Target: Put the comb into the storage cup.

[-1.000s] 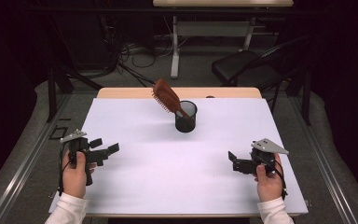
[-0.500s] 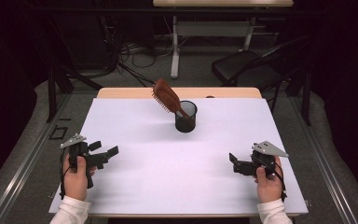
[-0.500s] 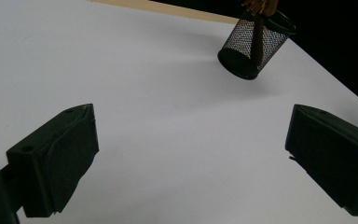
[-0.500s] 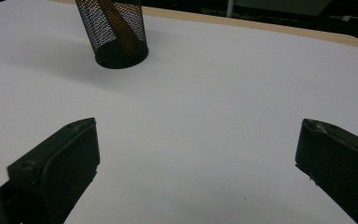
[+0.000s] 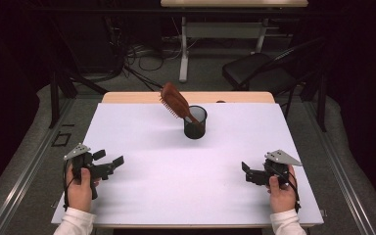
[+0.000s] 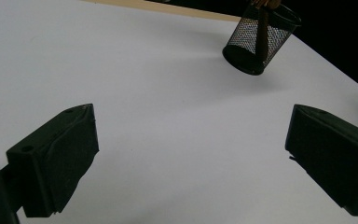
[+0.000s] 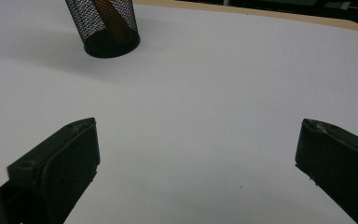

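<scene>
Well ahead of both spread, empty grippers — left gripper [image 5: 108, 164], right gripper [image 5: 248, 173] — the hairbrush [image 5: 175, 101] leans leftward from its mesh cup [image 5: 195, 122], roughly equidistant.

Mesh cup [image 5: 195, 122]: black wire mesh, looks metal, matt, see-through between the strands. Hairbrush [image 5: 175, 101]: reddish-brown, smooth with a slight sheen, wood-like; handle inside the cup. Table [image 5: 176, 181]: white top, matt and smooth, with a pale wood-toned strip along the far edge. Left gripper [image 6: 191, 154] and right gripper [image 7: 198, 163]: black matt plastic-looking jaws, edges slightly scuffed.
</scene>
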### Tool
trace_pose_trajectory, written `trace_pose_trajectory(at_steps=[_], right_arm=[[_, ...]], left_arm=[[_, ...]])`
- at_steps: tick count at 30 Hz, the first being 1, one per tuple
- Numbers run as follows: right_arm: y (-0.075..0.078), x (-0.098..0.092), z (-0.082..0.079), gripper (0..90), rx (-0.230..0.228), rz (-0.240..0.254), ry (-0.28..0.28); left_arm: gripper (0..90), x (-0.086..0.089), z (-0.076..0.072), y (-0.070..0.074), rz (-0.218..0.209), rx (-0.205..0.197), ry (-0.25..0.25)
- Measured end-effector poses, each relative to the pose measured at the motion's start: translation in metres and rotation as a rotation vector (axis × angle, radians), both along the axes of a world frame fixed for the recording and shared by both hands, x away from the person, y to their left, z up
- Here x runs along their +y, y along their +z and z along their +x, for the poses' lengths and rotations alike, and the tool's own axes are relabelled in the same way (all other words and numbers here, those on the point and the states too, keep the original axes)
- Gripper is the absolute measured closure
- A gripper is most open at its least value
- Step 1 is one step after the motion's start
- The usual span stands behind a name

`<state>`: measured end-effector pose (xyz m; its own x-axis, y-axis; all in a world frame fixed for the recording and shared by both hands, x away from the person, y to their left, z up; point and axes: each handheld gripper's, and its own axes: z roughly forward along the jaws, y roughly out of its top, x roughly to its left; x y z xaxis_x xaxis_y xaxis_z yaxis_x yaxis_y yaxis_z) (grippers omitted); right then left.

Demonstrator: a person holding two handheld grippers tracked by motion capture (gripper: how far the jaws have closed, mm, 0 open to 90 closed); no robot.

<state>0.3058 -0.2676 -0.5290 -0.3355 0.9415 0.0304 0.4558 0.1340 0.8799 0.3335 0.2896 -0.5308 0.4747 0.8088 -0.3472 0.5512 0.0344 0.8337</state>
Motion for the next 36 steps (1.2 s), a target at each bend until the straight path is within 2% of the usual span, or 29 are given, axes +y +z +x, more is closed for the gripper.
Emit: trace_pose_trajectory(at_steps=[2,36], right_arm=[[-0.0013,-0.0002,0.0002,0.0,0.001,-0.005,-0.002],[-0.0083,-0.0041,0.0016,0.0,0.018,0.002,-0.018]], left_arm=[[2.7,-0.0002,0.0003,-0.0013,-0.008,0.002,0.003],[2.8,-0.0044,0.0008,-0.0084,0.017,0.009,-0.009]])
